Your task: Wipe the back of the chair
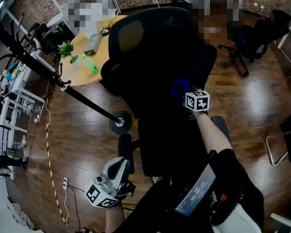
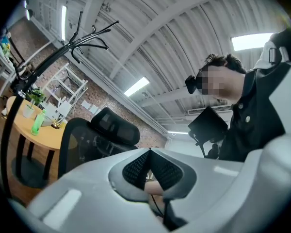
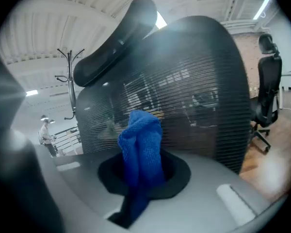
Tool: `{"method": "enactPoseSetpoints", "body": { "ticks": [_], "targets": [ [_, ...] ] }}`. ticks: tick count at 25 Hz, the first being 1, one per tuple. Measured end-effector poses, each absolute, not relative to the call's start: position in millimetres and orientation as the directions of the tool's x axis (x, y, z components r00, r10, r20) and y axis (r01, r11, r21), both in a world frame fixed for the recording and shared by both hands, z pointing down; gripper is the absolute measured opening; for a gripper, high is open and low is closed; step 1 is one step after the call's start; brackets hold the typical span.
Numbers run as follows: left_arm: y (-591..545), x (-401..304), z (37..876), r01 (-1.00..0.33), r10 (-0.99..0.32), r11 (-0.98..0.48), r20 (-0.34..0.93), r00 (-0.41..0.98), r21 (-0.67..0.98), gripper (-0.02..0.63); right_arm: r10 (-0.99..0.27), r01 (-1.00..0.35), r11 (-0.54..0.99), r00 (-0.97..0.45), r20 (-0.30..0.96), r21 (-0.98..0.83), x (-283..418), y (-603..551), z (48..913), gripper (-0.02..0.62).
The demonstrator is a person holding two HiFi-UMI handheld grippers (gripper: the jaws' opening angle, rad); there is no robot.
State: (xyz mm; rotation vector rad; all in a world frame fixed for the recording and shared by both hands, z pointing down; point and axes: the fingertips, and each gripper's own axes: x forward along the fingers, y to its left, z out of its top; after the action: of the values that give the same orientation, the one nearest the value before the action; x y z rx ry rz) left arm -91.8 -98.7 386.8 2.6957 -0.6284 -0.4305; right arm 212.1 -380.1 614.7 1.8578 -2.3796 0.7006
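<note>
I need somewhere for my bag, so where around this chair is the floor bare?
Bare wood floor lies right of the black chair, before the other office chair. Left is crowded: coat stand, cable, and the cluttered round table.

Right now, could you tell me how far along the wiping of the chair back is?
Done: the right gripper is clamped on the blue cloth. In hand: the cloth's tip is up at the middle of the black mesh backrest, below the headrest; contact isn't certain. Left: the mesh shows no wiped trace, so I'd count the whole back as remaining. The left gripper is shut, empty, held low.
</note>
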Motion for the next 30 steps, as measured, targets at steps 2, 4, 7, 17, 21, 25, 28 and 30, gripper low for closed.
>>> {"method": "enactPoseSetpoints", "body": {
  "ticks": [2, 4, 7, 17, 21, 25, 28, 30],
  "targets": [
    [-103.3, -83.0, 389.8, -0.336, -0.441, -0.854, -0.211, 0.872, 0.397, 0.003, -0.922, -0.946, 0.108, -0.21, 0.326, -0.305, 248.5, -369.1, 621.5, 0.028],
    [-108.2, -75.3, 391.3, -0.309, -0.417, -0.859, -0.209, 0.884, 0.407, 0.003, -0.927, -0.96, 0.026, -0.128, 0.353, -0.279, 286.5, -358.5, 625.0, 0.029],
    [-112.3, -69.1, 392.0, -0.272, -0.38, -0.872, -0.211, 0.901, 0.407, 0.003, -0.917, -0.955, -0.162, 0.053, 0.394, -0.248, 346.5, -334.0, 627.9, 0.029],
    [-113.9, -92.0, 390.3, -0.286, -0.406, -0.852, -0.209, 0.89, 0.438, 0.003, -0.839, -0.875, -0.463, 0.38, 0.39, -0.144, 384.9, -285.9, 635.2, 0.028],
    [-110.5, -121.1, 387.3, -0.351, -0.47, -0.828, -0.198, 0.86, 0.437, 0.003, -0.871, -0.93, -0.292, 0.16, 0.465, -0.226, 287.4, -331.1, 669.7, 0.029],
    [-102.8, -164.8, 389.5, -0.464, -0.572, -0.778, -0.173, 0.802, 0.424, 0.003, -0.869, -0.884, -0.368, 0.216, 0.445, -0.289, 227.0, -350.5, 680.9, 0.028],
    [-95.6, -190.7, 394.5, -0.522, -0.63, -0.739, -0.162, 0.76, 0.426, 0.003, -0.885, -0.89, -0.328, 0.171, 0.433, -0.318, 186.5, -358.4, 689.9, 0.028],
    [-90.7, -202.5, 396.9, -0.543, -0.653, -0.721, -0.16, 0.74, 0.431, 0.003, -0.893, -0.897, -0.285, 0.12, 0.434, -0.338, 157.7, -360.1, 693.8, 0.028]
  ]
}}
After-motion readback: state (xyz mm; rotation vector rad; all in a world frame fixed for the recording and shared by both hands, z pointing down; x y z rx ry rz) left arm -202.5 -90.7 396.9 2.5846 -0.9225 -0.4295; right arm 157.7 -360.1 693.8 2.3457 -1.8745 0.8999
